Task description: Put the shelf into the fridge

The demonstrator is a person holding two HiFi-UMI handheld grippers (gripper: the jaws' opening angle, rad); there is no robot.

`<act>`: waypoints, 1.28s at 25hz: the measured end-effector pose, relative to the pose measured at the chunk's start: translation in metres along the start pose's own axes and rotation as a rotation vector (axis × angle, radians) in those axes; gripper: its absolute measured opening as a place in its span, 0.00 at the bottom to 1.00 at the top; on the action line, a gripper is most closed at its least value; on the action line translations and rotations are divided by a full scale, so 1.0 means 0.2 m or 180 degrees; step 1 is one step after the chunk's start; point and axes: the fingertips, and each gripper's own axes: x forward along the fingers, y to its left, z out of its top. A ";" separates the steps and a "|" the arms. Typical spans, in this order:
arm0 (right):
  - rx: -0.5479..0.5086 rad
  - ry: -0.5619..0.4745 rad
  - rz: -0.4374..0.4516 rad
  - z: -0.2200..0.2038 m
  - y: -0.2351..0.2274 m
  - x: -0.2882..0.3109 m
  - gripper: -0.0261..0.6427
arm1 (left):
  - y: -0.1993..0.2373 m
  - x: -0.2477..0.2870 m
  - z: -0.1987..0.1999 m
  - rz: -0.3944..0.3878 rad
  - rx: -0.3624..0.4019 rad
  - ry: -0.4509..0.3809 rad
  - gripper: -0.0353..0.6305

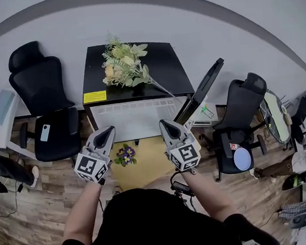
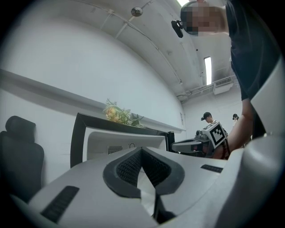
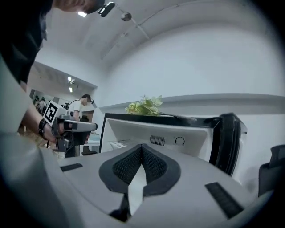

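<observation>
**Item: small fridge, door open, two hand-held grippers before it**

Fridge [image 1: 137, 67]: black casing, white inside, stood on the wooden floor [image 1: 23, 223] against a pale wall. Its door [image 1: 201, 90] is swung open at the right side. A yellow label [image 1: 94, 97] is seen at the front left corner of the top. A bunch of flowers [image 1: 123, 65] is laid across the top, stems towards the door.

Shelf: not to be told apart from the white inside in any view (a vent and a round knob are seen on the back wall, nothing more is clear).

Left gripper [image 1: 109, 130]: held in front of the fridge opening, clear of it; its jaws are pressed together with nothing between them.

Right gripper [image 1: 164, 123]: held beside the left one, likewise pointed at the opening; its jaws are closed tip to tip and nothing is held.

Surroundings: a black office chair [image 1: 43, 103] is placed left of the fridge and a second chair [image 1: 239, 121] right of the door. A small posy [image 1: 125, 154] is laid on the floor between the grippers.
</observation>
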 end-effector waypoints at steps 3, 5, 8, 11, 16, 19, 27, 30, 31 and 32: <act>-0.0266 -0.0076 0.0014 0.05 0.02 -0.02 0.06 | 0.00 0.01 0.01 0.0001 0.0017 0.0001 0.08; -0.0392 -0.0124 0.0041 0.08 0.05 -0.02 0.06 | 0.01 0.01 0.01 0.0006 0.0025 0.0000 0.08; -0.0496 -0.0211 0.0059 0.11 0.07 -0.01 0.06 | 0.02 0.00 0.02 0.0010 0.0035 -0.0004 0.08; -0.0489 -0.0149 0.0041 0.09 0.06 -0.01 0.06 | 0.03 0.00 0.02 0.0020 0.0050 -0.0001 0.08; -0.0588 -0.0189 -0.0004 0.09 0.05 0.00 0.06 | 0.05 0.00 0.02 0.0044 0.0037 0.0008 0.08; -0.0579 -0.0188 -0.0025 0.09 0.05 0.00 0.06 | 0.07 0.00 0.01 0.0044 0.0033 0.0022 0.08; -0.0540 -0.0136 -0.0024 0.07 0.05 0.00 0.06 | 0.08 0.02 0.01 0.0024 0.0041 0.0037 0.08; -0.0557 -0.0165 -0.0044 0.07 0.03 -0.01 0.06 | 0.08 0.03 0.01 0.0014 0.0035 0.0044 0.08; -0.0556 -0.0151 -0.0052 0.07 0.02 -0.01 0.06 | 0.08 0.03 0.00 0.0010 0.0033 0.0046 0.08; -0.0548 -0.0134 -0.0059 0.07 0.02 -0.01 0.06 | 0.08 0.03 0.00 0.0007 0.0030 0.0047 0.08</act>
